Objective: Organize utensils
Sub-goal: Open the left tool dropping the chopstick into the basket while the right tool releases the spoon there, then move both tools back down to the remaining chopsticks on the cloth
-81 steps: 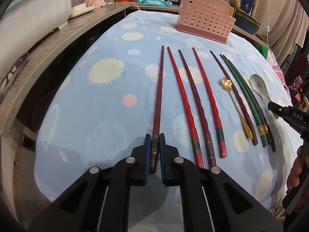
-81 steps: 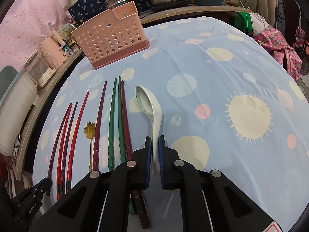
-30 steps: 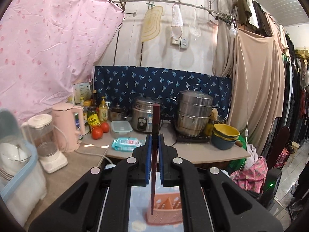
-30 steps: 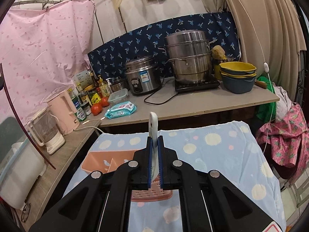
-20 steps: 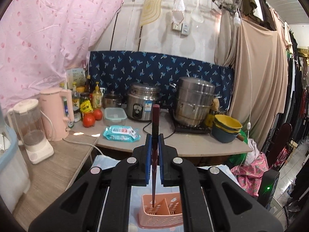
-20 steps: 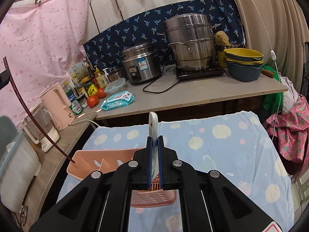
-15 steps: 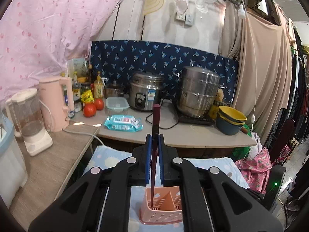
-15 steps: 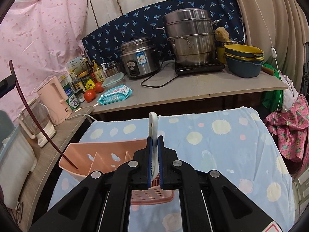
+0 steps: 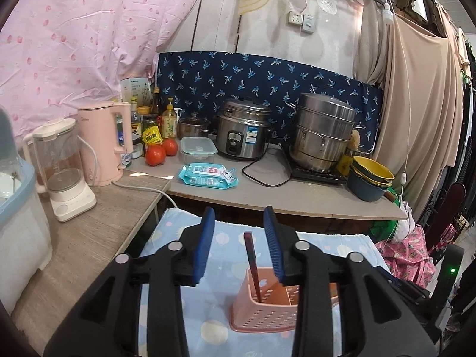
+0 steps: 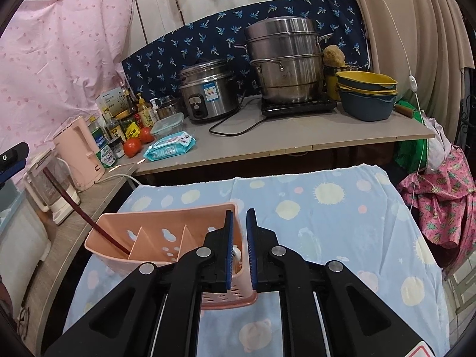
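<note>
Left gripper (image 9: 239, 244) found with blue pads apart and still opening; nothing pressed between them. Dark red wooden chopstick (image 9: 252, 264) seen in the gap but clear of both pads, standing nearly upright with a slight lean, lower end inside the pink perforated plastic utensil holder (image 9: 267, 309). In the right wrist view, same chopstick (image 10: 80, 208) lodged in the holder's leftmost compartment, long axis slanting up and out over the holder's left rim.

Right gripper (image 10: 239, 247) found with pads slightly apart and opening, directly above the rightmost compartment at the holder's right end (image 10: 232, 208). Small white rounded object (image 10: 237, 251), judged to be the white ceramic spoon, visible low between the pads inside that compartment; contact with the pads not evident, remainder hidden by the fingers.

Holder sits on the blue sun-patterned tablecloth (image 10: 327, 223), towards its far-left corner, long side running left to right across the view.

Deciding relation: both utensils lie below and ahead of their grippers, axes near vertical. Judged next requirement: straight withdrawal upward and back along those axes, the left with care not to catch the leaning chopstick top.
</note>
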